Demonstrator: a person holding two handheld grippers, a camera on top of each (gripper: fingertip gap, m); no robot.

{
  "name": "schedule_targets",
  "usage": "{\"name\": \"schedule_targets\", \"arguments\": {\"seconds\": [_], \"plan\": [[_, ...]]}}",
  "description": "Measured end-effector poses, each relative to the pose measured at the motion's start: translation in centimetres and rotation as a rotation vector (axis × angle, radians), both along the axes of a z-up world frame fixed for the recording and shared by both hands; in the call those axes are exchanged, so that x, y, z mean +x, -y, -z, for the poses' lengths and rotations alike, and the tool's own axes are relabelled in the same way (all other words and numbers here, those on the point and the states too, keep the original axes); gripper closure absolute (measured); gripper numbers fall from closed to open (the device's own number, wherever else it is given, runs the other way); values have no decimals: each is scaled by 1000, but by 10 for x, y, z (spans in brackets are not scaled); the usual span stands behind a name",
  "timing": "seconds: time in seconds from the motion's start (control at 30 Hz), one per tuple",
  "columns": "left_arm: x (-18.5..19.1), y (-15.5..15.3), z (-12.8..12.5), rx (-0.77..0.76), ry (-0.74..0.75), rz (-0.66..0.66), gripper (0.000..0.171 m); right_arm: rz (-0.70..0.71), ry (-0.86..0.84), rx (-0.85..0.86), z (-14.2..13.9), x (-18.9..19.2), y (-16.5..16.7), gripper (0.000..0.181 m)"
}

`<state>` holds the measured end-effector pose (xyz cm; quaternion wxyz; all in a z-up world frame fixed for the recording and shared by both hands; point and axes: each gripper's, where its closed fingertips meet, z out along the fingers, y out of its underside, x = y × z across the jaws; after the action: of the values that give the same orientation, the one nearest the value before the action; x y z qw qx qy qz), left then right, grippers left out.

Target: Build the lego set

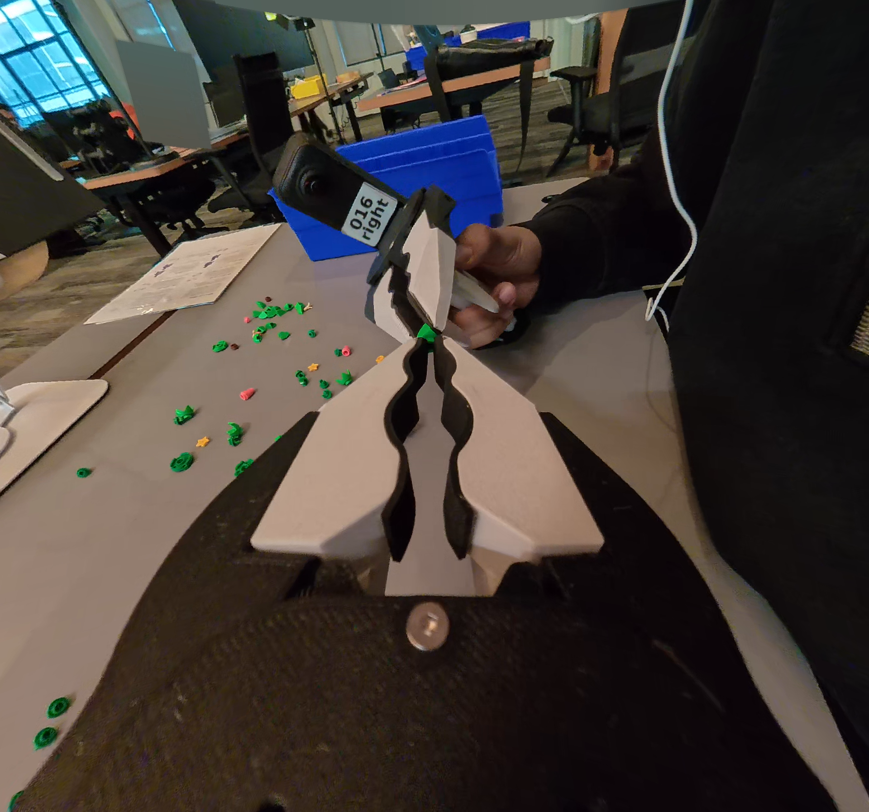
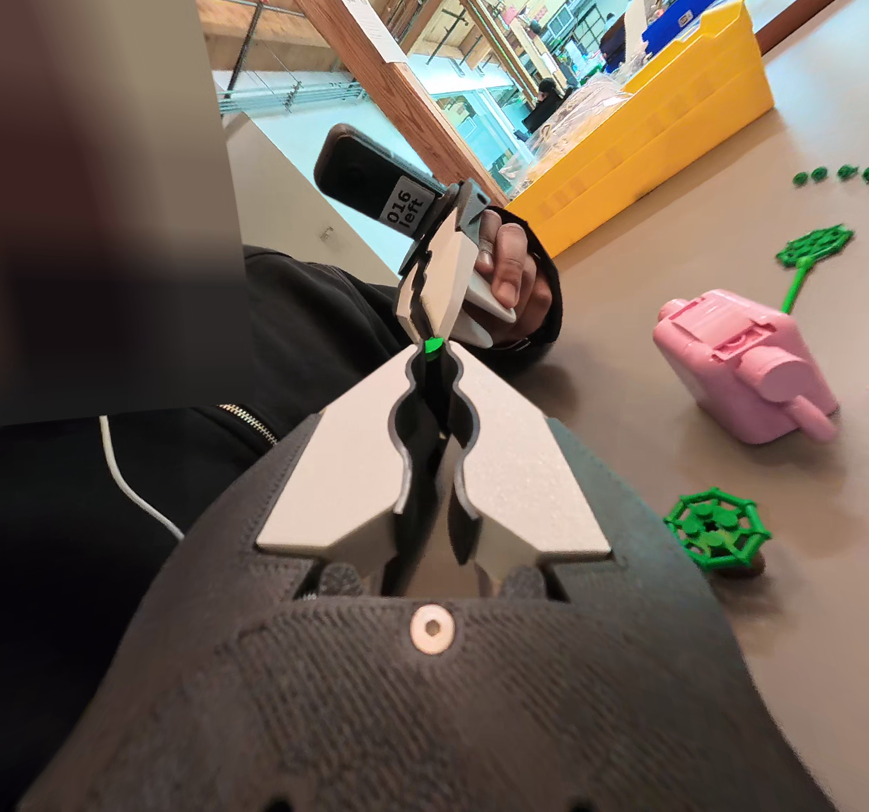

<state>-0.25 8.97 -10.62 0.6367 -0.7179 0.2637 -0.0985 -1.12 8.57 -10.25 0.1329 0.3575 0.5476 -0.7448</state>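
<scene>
A small green piece (image 1: 426, 333) is pinched at the meeting point of the two claws, held above the grey table (image 1: 155, 531). In the left wrist view the left gripper (image 1: 427, 348) is seen closed, its fingertips drawn together on the lower end of the green piece, while the wavy pads farther back stand apart. The right gripper (image 1: 435, 327) is met tip to tip from beyond, its jaws also closed on the same piece, and it is held by a hand (image 1: 493, 281) in a black sleeve.

In the right wrist view the same is shown from the other side: the green piece (image 2: 432, 346) sits just at the tips of the right gripper (image 2: 433, 353), with the left gripper (image 2: 435, 335) clamped on it from beyond.

Left of the green piece, loose green, pink and yellow bits (image 1: 277, 314) are scattered on the table. Beyond the piece a blue bin (image 1: 423, 178) is seen. In the right wrist view, a pink block (image 2: 743, 366) and a green web wheel (image 2: 714, 535) lie to the right of the piece.
</scene>
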Motion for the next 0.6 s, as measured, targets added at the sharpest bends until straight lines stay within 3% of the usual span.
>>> {"name": "schedule_targets", "arguments": {"seconds": [0.6], "plan": [[-2,-3,8,36,-184,-79,171,-52,158,-108,7,-2,-1,177]]}}
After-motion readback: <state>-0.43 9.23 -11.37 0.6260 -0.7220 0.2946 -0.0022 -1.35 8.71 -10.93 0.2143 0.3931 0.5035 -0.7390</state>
